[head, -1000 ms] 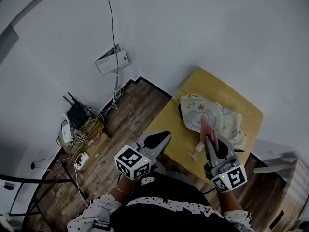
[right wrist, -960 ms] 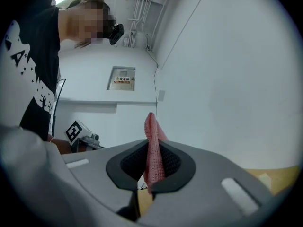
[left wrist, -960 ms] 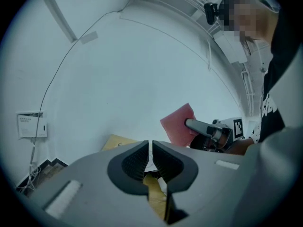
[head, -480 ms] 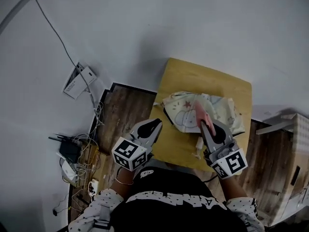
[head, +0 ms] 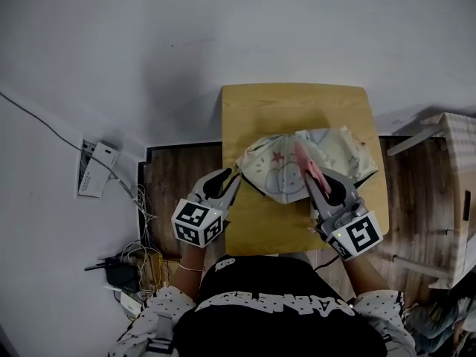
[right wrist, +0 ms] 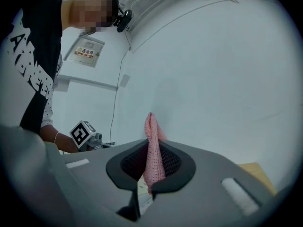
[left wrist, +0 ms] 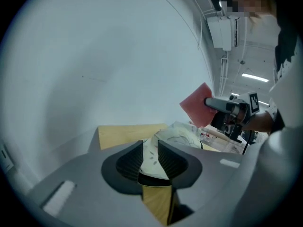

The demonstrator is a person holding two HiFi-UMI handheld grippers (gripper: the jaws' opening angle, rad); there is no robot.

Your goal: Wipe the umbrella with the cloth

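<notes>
Wiping has not yet begun: the right gripper (head: 318,186) clamps the pink cloth (head: 305,163) over the umbrella (head: 277,171) mid-table (head: 290,103), while the left gripper (head: 229,178), at its 9 o'clock, has just been opening, jaws partway apart, canopy edge in the gap but unpinched, so the next move is probably to steady that edge.

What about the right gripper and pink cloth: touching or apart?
Touching. In the right gripper view, the right gripper pinches the pink cloth between its fingers.

Both forearms reach forward over the near edge of the table (head: 290,104). The left gripper (head: 233,177), at the table's left edge, has just been opening its jaws (the edge of the umbrella (head: 277,171) shows in the gap, not pressed). The right gripper (head: 308,175), above the table's middle, is clamped on the cloth (head: 305,162).
</notes>
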